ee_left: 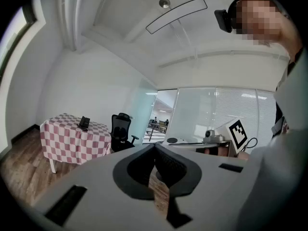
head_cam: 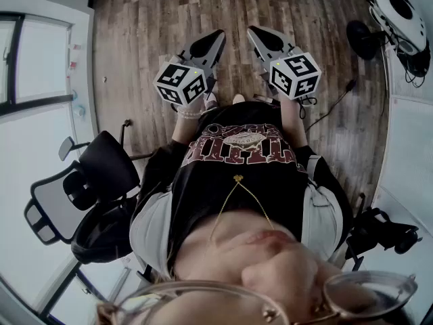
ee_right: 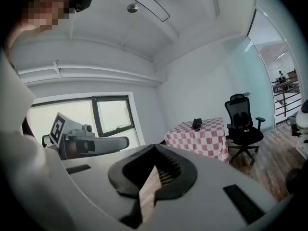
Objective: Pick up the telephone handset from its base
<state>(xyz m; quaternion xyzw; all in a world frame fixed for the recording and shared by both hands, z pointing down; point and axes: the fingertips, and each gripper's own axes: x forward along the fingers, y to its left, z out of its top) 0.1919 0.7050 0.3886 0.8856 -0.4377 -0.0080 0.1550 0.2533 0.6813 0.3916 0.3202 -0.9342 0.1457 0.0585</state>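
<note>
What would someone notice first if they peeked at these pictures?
Probably the left hand-held gripper and the right hand-held gripper, both shut and empty, held out side by side over the wooden floor, each carrying a bold black-and-white marker cube. Next comes the red-and-white checked table across the room, with the dark telephone on top and a black office chair beside it.

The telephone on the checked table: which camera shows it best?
The left gripper view, slightly: the telephone stands dark against the white wall on the checked table. The right gripper view shows it too, small and distant; the head view misses it.
</note>
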